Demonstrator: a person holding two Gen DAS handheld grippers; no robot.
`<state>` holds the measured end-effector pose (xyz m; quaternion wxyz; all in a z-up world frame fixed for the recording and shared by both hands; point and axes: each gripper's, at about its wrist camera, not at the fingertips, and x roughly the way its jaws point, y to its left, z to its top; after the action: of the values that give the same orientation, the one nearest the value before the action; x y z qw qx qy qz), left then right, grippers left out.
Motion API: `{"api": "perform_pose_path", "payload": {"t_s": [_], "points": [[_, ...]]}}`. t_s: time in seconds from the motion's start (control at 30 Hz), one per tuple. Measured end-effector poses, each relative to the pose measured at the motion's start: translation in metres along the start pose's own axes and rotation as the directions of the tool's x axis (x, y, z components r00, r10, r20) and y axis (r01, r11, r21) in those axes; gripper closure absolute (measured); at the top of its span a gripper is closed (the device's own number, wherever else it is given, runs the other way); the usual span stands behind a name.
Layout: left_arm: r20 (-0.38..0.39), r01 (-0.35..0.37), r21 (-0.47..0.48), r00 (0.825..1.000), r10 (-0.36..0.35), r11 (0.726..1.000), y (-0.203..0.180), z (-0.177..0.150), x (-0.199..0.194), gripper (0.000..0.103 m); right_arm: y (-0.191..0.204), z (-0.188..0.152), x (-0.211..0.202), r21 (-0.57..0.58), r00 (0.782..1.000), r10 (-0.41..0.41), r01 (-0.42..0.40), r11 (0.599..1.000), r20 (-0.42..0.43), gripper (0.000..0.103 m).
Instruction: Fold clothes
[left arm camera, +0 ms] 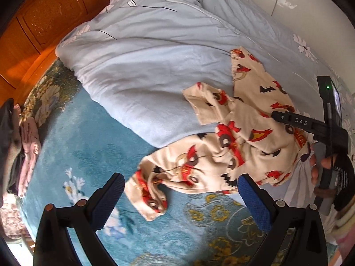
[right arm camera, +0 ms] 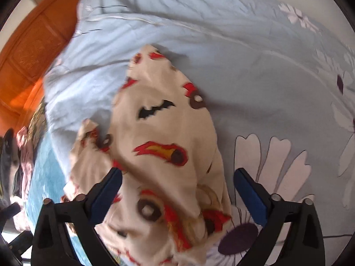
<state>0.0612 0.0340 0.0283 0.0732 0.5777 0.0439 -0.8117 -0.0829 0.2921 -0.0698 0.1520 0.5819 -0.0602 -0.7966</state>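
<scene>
A cream child's garment (left arm camera: 233, 141) printed with red flames, wheels and black bats lies crumpled on the bed, partly on a pale blue quilt (left arm camera: 144, 71). My left gripper (left arm camera: 179, 197) is open, its blue-padded fingers (left arm camera: 106, 201) spread on either side of the garment's lower sleeve end. In the right wrist view the same garment (right arm camera: 164, 146) fills the middle, and my right gripper (right arm camera: 177, 195) is open just above it. The right gripper's black body (left arm camera: 310, 126) also shows at the right of the left wrist view, held by a hand.
A teal floral bedspread (left arm camera: 88, 146) covers the bed under the quilt. An orange wooden cabinet (left arm camera: 40, 17) stands at the upper left. A pile of pink and dark clothes (left arm camera: 24, 146) lies at the left edge. The quilt has large white flower prints (right arm camera: 273, 168).
</scene>
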Motion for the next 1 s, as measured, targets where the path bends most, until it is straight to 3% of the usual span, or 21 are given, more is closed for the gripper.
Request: {"api": "perform_pose_path", "payload": {"t_s": [0.03, 0.1, 0.17, 0.27, 0.33, 0.43, 0.53, 0.63, 0.7, 0.77, 0.87, 1.0], "points": [[-0.01, -0.032, 0.007, 0.999, 0.032, 0.999, 0.012, 0.0, -0.006, 0.0, -0.004, 0.002, 0.009, 0.04, 1.0, -0.007, 0.008, 0.999, -0.025, 0.018], [-0.015, -0.072, -0.003, 0.997, 0.072, 0.997, 0.039, 0.0, -0.018, 0.0, -0.008, 0.003, 0.014, 0.107, 0.999, 0.01, -0.005, 0.994, -0.044, 0.024], [-0.01, -0.095, -0.032, 0.995, 0.095, 0.995, 0.069, -0.001, -0.032, 0.0, -0.008, 0.003, 0.01, 0.159, 0.998, 0.047, -0.04, 0.986, -0.038, 0.048], [0.021, -0.108, -0.104, 0.994, 0.111, 0.989, 0.118, -0.011, -0.051, 0.0, 0.014, 0.008, -0.002, 0.09, 0.999, 0.023, -0.019, 0.996, -0.034, 0.071], [0.029, -0.128, -0.146, 0.991, 0.133, 0.981, 0.151, -0.019, -0.06, 0.0, 0.031, 0.011, -0.011, 0.037, 1.0, 0.006, -0.005, 0.999, -0.026, 0.079], [0.053, -0.144, -0.216, 0.986, 0.159, 0.966, 0.202, -0.041, -0.073, 0.0, 0.072, 0.018, -0.035, -0.037, 0.999, 0.026, -0.025, 0.999, 0.02, 0.083], [0.075, -0.148, -0.293, 0.981, 0.177, 0.945, 0.251, -0.07, -0.085, 0.0, 0.144, 0.031, -0.068, -0.167, 0.992, 0.093, -0.077, 0.983, 0.087, 0.084], [0.148, -0.119, -0.393, 0.971, 0.19, 0.912, 0.299, -0.105, -0.097, 0.0, 0.233, 0.04, -0.1, -0.342, 0.964, 0.199, -0.13, 0.931, 0.174, 0.084], [0.207, -0.097, -0.464, 0.954, 0.214, 0.88, 0.329, -0.131, -0.102, 0.0, 0.309, 0.028, -0.117, -0.455, 0.931, 0.311, -0.196, 0.869, 0.194, 0.084], [0.248, -0.069, -0.523, 0.941, 0.229, 0.85, 0.354, -0.158, -0.101, 0.0, 0.376, 0.014, -0.107, -0.549, 0.909, 0.381, -0.232, 0.803, 0.172, 0.084], [0.268, 0.006, -0.611, 0.943, 0.199, 0.792, 0.387, -0.199, -0.083, 0.0, 0.428, -0.043, -0.068, -0.668, 0.915, 0.398, -0.254, 0.7, 0.069, 0.084], [0.246, 0.079, -0.719, 0.958, 0.146, 0.691, 0.423, -0.255, -0.043, 0.0, 0.468, -0.13, 0.02, -0.687, 0.939, 0.321, -0.315, 0.655, -0.125, 0.084]]}}
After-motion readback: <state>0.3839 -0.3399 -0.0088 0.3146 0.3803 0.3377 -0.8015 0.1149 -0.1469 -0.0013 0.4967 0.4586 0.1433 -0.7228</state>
